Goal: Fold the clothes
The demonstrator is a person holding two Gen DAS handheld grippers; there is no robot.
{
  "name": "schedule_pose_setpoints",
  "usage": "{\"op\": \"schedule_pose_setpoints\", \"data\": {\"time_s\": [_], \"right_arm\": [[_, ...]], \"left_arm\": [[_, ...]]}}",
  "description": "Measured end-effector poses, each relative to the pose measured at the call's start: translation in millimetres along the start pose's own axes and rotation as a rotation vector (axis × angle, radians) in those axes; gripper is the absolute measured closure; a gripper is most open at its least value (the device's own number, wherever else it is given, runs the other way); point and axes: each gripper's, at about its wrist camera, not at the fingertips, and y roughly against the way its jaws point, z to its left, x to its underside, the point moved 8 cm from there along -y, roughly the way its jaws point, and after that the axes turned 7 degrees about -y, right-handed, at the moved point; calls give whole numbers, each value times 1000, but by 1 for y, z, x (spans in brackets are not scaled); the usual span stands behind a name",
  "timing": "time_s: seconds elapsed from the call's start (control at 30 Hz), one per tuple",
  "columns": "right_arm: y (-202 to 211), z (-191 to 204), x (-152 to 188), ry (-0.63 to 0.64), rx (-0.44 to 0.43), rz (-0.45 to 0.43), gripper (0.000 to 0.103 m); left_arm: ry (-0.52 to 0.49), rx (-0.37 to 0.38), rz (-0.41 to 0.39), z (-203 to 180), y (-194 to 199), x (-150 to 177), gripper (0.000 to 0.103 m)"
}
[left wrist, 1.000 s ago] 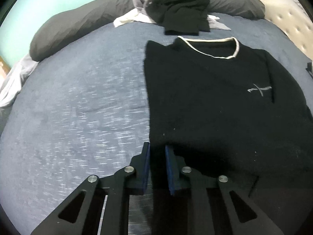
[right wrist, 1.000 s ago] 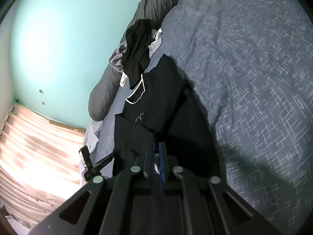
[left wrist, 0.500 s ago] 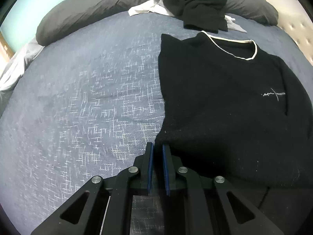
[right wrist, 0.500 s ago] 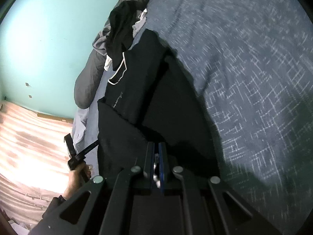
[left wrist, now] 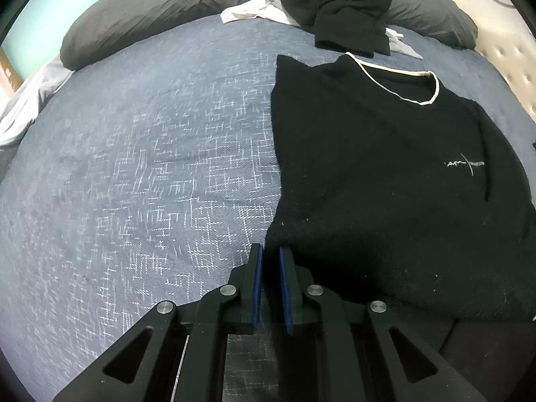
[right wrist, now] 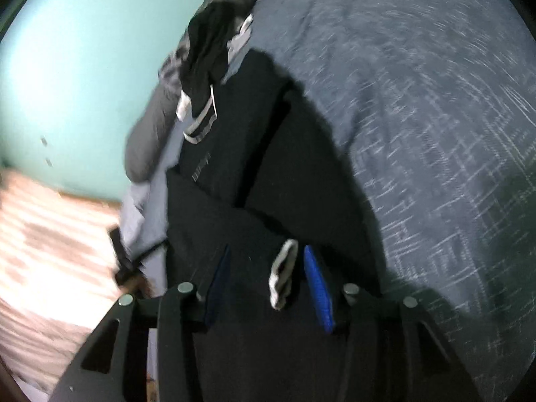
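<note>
Clothes for folding lie on a bed: one black sweater [left wrist: 385, 174] is spread flat at the right of the left wrist view, and a loose heap of garments [left wrist: 335, 10] sits at the upper centre. The sweater is a soft, matte knit with a cream-trimmed round neckline and a small pale line motif on the chest. Its left edge runs nearly straight down the frame, and its lower corner reaches the fingertips of the left gripper [left wrist: 269, 264].

The bedspread [left wrist: 150, 167] is blue-grey woven cloth with a fine white crosshatch pattern. A long dark grey pillow [left wrist: 150, 10] curves along the upper edge of the frame. The heap on it contains a crumpled black item, grey fabric and white fabric. A tufted cream headboard [left wrist: 509, 57] occupies the upper right.

The left gripper has black angular fingers with blue pads. Its jaws stand nearly closed with a narrow gap. Dark fabric lies at the tips, but a grip on it cannot be confirmed.

In the blurred right wrist view, the right gripper [right wrist: 268, 278] is opening. Its blue pads stand well apart, with a white-edged cuff [right wrist: 283, 273] of the sweater [right wrist: 301, 167] loose between them, nearer the right-hand pad. The folded sweater extends toward the upper centre of that frame. A teal wall [right wrist: 83, 67] fills the upper left.
</note>
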Motion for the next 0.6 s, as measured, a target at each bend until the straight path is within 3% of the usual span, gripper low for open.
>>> {"op": "schedule_pose_setpoints", "data": {"time_s": [0.13, 0.2, 0.3, 0.43, 0.6], "right_arm": [[-12, 3, 10, 61, 65, 18, 62], [-13, 3, 13, 82, 79, 20, 80], [-13, 3, 15, 71, 57, 31, 96], [-2, 13, 14, 6, -39, 42, 98], [5, 12, 17, -23, -55, 62, 99]], "left_arm": [[7, 7, 5, 0, 0, 0, 91], [10, 12, 6, -1, 0, -1, 91], [9, 12, 6, -1, 0, 0, 91], [4, 13, 5, -1, 1, 0, 91], [-8, 13, 9, -2, 2, 0, 91]]}}
